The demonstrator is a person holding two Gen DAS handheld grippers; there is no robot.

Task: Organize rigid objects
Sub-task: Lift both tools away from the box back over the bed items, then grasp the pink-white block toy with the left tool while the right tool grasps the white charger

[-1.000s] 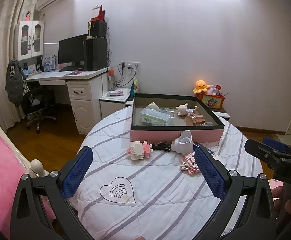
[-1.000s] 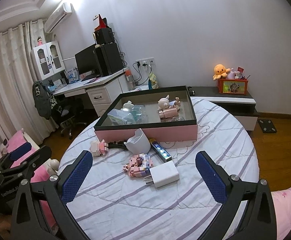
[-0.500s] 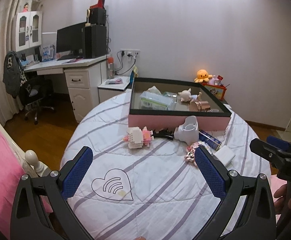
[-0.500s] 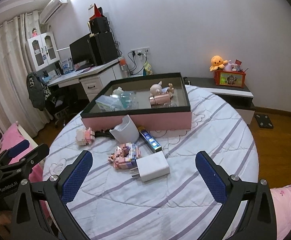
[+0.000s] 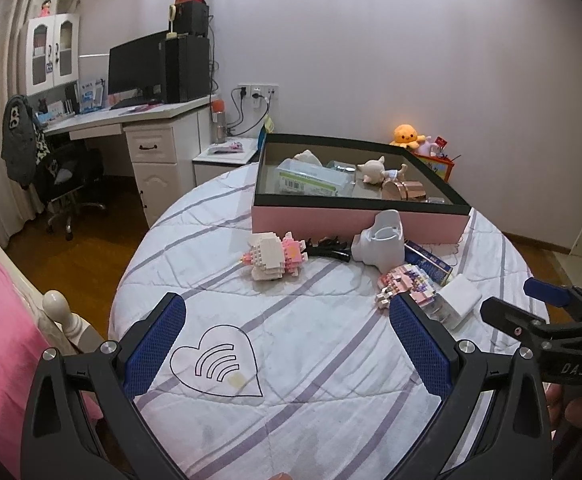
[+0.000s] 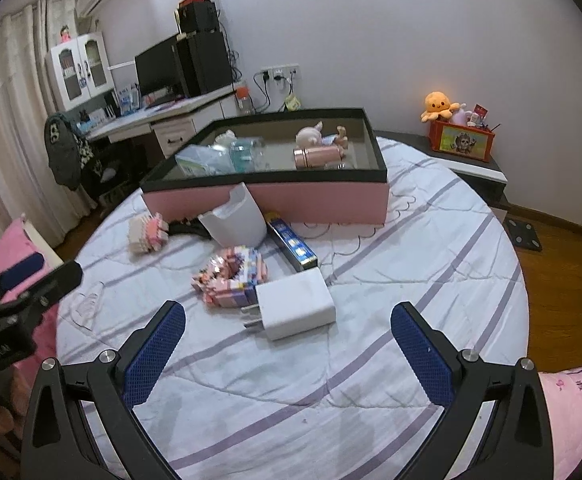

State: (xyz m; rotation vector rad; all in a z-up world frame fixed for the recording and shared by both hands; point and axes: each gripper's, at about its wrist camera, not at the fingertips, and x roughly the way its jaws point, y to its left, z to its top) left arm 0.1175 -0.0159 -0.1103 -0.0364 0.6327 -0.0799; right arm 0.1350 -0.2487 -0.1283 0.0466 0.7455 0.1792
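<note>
Partway through, by my read. The pink box (image 6: 267, 196) sits ahead of both hand-held grippers at the far side of the round bed (image 6: 431, 272) and already holds several items: a clear plastic container (image 5: 311, 180), a pig figurine (image 6: 311, 136), a rose-gold cylinder (image 6: 319, 157), plus a whitish lump in the far corner I can't identify. Six pieces are outside it on the quilt. White charger plug (image 6: 293, 308) lies just ahead of the right hand-held gripper (image 6: 287, 344), between its spread fingers in view, touching the pink brick model (image 6: 231, 278) beyond it. Further ahead: blue slim box (image 6: 291, 244), white plastic holder (image 6: 235, 220) leaning just in front of the box wall, black hair clip (image 5: 329, 249), and a white-and-pink brick figure (image 5: 275, 256) that sits ahead of the left hand-held gripper (image 5: 287, 344). Both hand-held grippers are released, jaws wide apart, grasping nothing, hovering over the near quilt. Likely next pick: charger for right, brick figure for left.
</note>
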